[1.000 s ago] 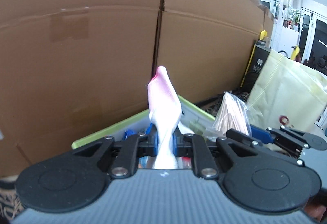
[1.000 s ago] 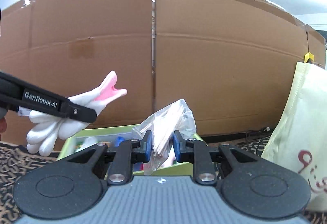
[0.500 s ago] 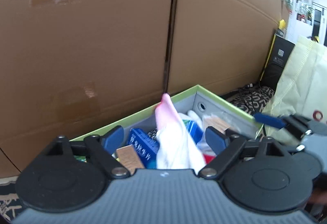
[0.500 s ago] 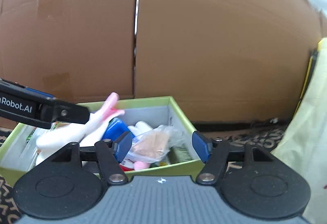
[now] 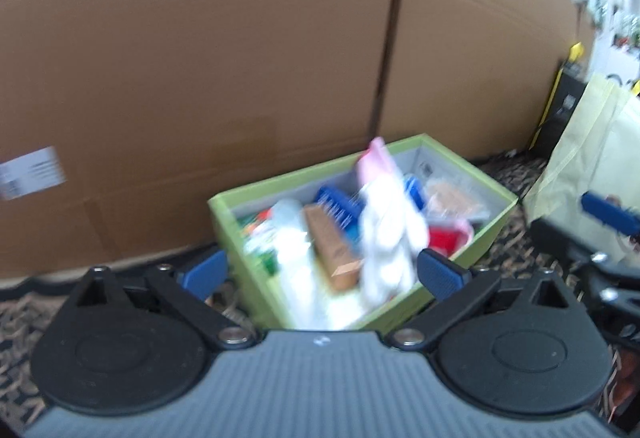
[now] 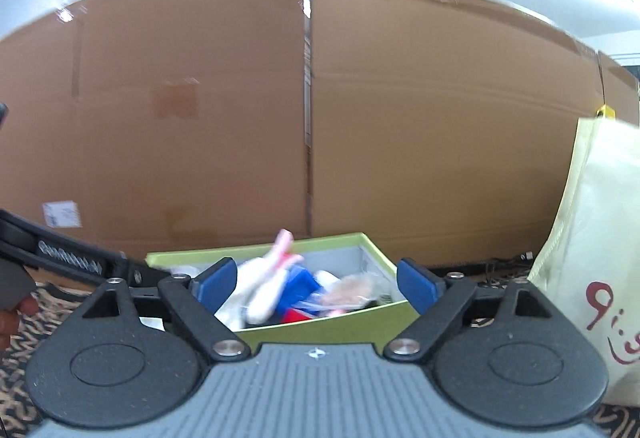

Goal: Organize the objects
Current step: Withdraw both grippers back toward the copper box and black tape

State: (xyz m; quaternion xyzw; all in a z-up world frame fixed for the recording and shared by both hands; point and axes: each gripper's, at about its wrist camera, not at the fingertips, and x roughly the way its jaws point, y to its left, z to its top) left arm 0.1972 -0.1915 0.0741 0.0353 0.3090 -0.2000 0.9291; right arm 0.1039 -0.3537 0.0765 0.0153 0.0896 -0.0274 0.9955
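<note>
- Left gripper [image 5: 320, 276]: jaws spread wide, empty.
- Right gripper [image 6: 318, 284]: jaws spread wide, empty.
- White-and-pink toy [image 5: 386, 230] and packet [image 6: 352, 288] lie inside the green box [image 5: 494, 226], likely gathered there for tidiness.

Soft, even indoor light fills both fisheye views, with straight lines bowing at the edges and corners darkened. Motion blur smears the left view, worst over the green box [image 5: 460, 158] and its contents. Daylight blows out to white at that view's upper right. The cardboard wall [image 6: 440, 110] in the right view stays fairly sharp.
</note>
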